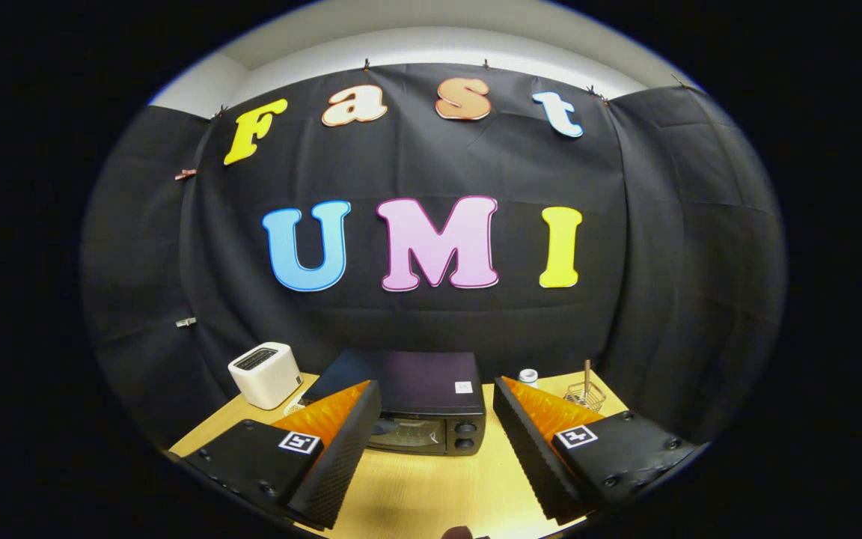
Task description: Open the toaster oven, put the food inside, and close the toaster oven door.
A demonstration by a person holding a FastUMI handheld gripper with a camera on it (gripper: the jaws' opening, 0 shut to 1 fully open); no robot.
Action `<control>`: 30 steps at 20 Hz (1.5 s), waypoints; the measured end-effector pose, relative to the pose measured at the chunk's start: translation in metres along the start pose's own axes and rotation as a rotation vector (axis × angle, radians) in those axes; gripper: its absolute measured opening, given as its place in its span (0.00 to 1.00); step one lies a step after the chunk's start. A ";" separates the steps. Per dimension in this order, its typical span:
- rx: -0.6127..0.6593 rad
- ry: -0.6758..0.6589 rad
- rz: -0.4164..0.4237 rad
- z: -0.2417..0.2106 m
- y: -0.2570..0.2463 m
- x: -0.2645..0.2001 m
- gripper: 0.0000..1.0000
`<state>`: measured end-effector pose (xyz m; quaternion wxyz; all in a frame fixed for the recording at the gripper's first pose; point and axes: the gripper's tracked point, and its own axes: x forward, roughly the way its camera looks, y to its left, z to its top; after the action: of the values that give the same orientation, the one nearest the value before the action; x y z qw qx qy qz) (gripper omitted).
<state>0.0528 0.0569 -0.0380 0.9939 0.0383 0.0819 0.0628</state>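
A black toaster oven (431,408) stands on the wooden table (431,494), just beyond my fingers, its glass door shut and two knobs (465,436) on its right side. My gripper (437,408) is open, held above the table with nothing between the fingers. The left finger (341,442) covers the oven's left front corner. A small dark reddish thing (459,533) peeks up at the near edge of the table below the fingers; I cannot tell what it is.
A white boxy toaster (265,374) sits to the left of the oven. To the oven's right are a small white jar (527,376) and a wire holder with a wooden stick (585,389). The black cloth wall closes the table's back and sides.
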 end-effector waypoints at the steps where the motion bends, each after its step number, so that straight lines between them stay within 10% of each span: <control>1: -0.006 -0.012 -0.007 0.006 -0.011 -0.009 0.98; 14: 0.035 -0.203 -0.119 0.068 -0.136 -0.075 0.97; 30: -0.030 -0.204 -0.104 0.067 -0.152 -0.081 0.97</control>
<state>0.0031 -0.1088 0.0273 0.9995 0.0251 -0.0187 0.0081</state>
